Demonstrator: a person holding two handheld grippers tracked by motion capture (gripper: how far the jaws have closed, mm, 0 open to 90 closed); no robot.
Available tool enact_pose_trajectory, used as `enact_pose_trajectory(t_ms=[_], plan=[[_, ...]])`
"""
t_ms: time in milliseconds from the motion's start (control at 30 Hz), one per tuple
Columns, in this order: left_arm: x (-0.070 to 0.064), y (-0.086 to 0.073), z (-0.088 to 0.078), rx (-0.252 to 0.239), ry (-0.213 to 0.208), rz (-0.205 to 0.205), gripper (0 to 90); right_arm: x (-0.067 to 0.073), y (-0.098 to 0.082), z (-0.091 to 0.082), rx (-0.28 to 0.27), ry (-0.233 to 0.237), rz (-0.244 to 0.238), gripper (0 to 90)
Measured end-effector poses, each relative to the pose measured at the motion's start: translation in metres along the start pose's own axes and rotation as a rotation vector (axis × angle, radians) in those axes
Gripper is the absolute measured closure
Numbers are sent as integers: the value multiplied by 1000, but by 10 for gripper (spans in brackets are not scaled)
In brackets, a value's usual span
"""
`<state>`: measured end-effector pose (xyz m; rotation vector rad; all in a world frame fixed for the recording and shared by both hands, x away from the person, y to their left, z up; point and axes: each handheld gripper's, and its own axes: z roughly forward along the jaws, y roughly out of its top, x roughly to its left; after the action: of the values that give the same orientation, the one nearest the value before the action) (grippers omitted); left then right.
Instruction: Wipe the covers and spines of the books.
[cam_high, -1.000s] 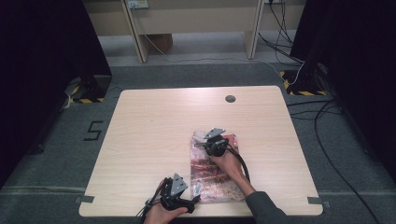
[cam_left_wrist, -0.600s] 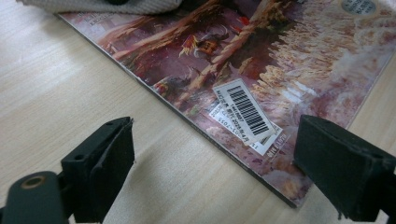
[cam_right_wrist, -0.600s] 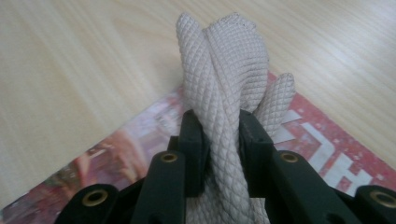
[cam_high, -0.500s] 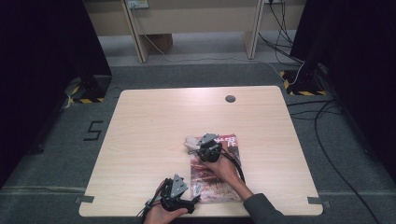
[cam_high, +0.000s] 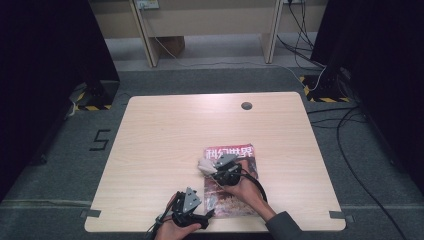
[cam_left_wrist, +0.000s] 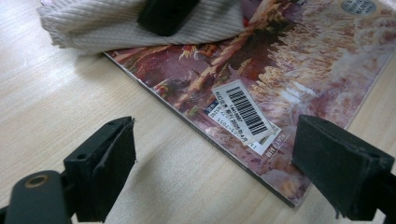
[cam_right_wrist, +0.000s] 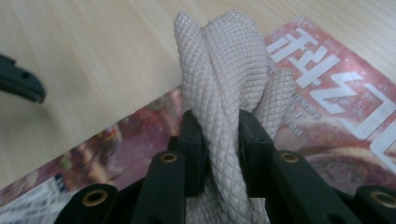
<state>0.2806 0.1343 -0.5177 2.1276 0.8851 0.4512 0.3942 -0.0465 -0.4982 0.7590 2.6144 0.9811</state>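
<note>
A pale wooden table (cam_high: 165, 150) with rounded corners stands on grey carpet, with a small dark round cap (cam_high: 246, 105) set into its far edge. On the table's near right part lies a glossy magazine (cam_high: 240, 197) with a reddish illustrated cover and large white characters at its far end; a white barcode label (cam_left_wrist: 245, 112) sits near its near corner, as the left gripper view shows. The right gripper (cam_high: 226, 171) rests over the magazine's far left part, its two black jaws pinched tight on a bunched cream waffle-textured cloth (cam_right_wrist: 229, 93), whose folds rise between the pads and spill past the magazine's left edge onto the bare wood (cam_high: 204, 165). The left gripper (cam_high: 192, 212) sits at the table's near edge, just beside the magazine's near left corner, its black jaws spread wide apart with nothing between them; through them show the wood and the magazine's corner.
</note>
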Motion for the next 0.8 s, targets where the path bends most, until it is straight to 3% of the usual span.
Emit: enact_pose_trajectory(t_ms=[200, 367, 633, 800], plan=[[0, 0, 0, -3, 1, -2, 125, 6, -12, -12, 2, 20, -12, 744], [0, 0, 0, -4, 0, -5, 125, 5, -23, -22, 1, 19, 7, 735], [0, 0, 0, -5, 1, -3, 125, -9, -40, -36, 4, -14, 47, 731], [0, 0, 0, -5, -1, -5, 126, -26, -52, -46, 2, -68, 100, 730]])
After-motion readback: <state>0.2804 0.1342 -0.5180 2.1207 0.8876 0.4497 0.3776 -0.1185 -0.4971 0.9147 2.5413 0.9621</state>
